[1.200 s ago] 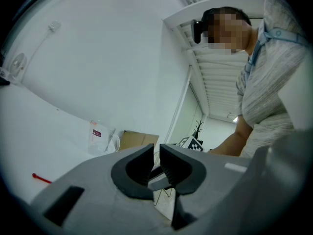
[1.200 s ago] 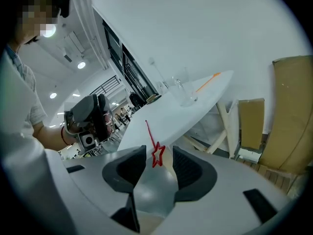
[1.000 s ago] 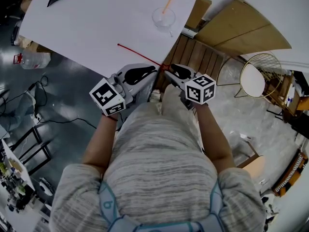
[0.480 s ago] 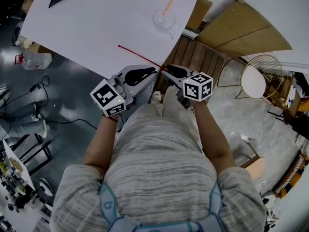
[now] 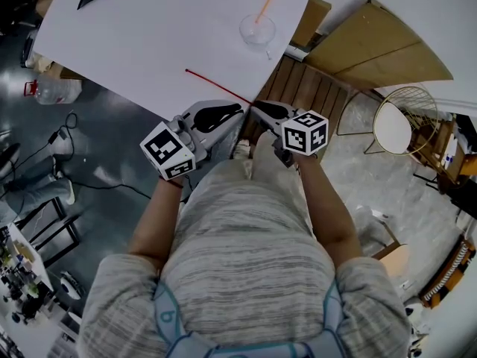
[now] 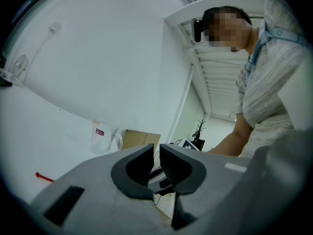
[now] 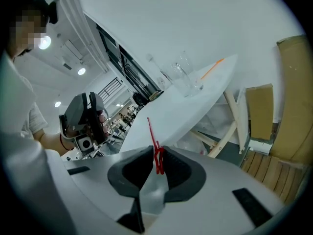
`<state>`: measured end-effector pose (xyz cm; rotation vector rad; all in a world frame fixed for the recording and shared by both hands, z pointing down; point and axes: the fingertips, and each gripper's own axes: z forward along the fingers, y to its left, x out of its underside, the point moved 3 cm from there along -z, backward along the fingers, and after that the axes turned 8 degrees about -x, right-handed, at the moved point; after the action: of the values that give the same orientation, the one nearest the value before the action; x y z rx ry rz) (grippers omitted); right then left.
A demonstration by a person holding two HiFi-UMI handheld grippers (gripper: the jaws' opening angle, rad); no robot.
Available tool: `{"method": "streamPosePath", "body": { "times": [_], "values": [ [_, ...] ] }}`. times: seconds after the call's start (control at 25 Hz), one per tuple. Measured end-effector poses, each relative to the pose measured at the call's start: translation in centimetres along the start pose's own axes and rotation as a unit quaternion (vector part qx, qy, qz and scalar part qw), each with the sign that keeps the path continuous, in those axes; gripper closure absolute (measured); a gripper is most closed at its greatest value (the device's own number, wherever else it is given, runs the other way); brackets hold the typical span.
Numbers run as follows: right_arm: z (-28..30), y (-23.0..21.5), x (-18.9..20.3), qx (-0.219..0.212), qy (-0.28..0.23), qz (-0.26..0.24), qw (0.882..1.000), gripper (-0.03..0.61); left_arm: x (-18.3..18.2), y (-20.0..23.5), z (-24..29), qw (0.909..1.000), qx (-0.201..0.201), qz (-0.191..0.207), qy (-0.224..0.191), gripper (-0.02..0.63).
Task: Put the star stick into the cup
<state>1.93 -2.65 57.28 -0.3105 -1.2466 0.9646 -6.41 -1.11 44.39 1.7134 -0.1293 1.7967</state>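
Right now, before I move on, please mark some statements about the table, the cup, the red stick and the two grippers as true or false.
1. The thin red star stick lies on the white table, outside the clear round cup. True.
2. That cup is empty. False: a thin orange stick stands in it.
3. The right gripper has the red stick's star end between its jaws. True; they have just been closing on it.
4. The left gripper holds the cup. False: its jaws are almost together, with nothing between.

Star stick [image 5: 216, 86], near end behind fingers [image 5: 264, 110]
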Motion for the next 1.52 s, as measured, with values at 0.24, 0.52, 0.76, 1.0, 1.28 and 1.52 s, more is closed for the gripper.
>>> {"method": "streamPosePath", "body": {
  "times": [0.24, 0.52, 0.76, 1.0, 1.28, 1.52],
  "values": [
    [-0.4, 0.7, -0.7, -0.013, -0.004, -0.01, 1.0, 0.552, -0.1, 0.0, -0.1, 1.0, -0.002, 0.0, -0.003, 0.569],
    [-1.3, 1.9, -2.1, -0.006, 0.03, -0.077, 0.997, 0.557, -0.4, 0.0, -0.1, 0.9999, -0.003, 0.004, -0.009, 0.569],
    [-2.4, 3.6, -4.6, 0.008, 0.068, -0.169, 0.983, 0.557, -0.8, 0.2, -0.2, 0.9999, -0.003, 0.007, -0.015, 0.569],
    [-3.9, 6.0, -8.3, 0.012, 0.064, -0.23, 0.971, 0.557, -1.2, 0.4, 0.0, 0.9997, -0.003, 0.015, -0.021, 0.569],
    [-5.6, 7.0, -11.4, 0.028, 0.047, -0.266, 0.962, 0.557, -2.1, 0.5, 0.9, 0.9993, -0.006, 0.015, -0.033, 0.569],
    [-8.0, 8.0, -14.0, 0.058, 0.086, -0.349, 0.931, 0.557, -2.6, 0.1, 1.4, 0.999, 0.0, 0.019, -0.04, 0.569]
  ]
}}
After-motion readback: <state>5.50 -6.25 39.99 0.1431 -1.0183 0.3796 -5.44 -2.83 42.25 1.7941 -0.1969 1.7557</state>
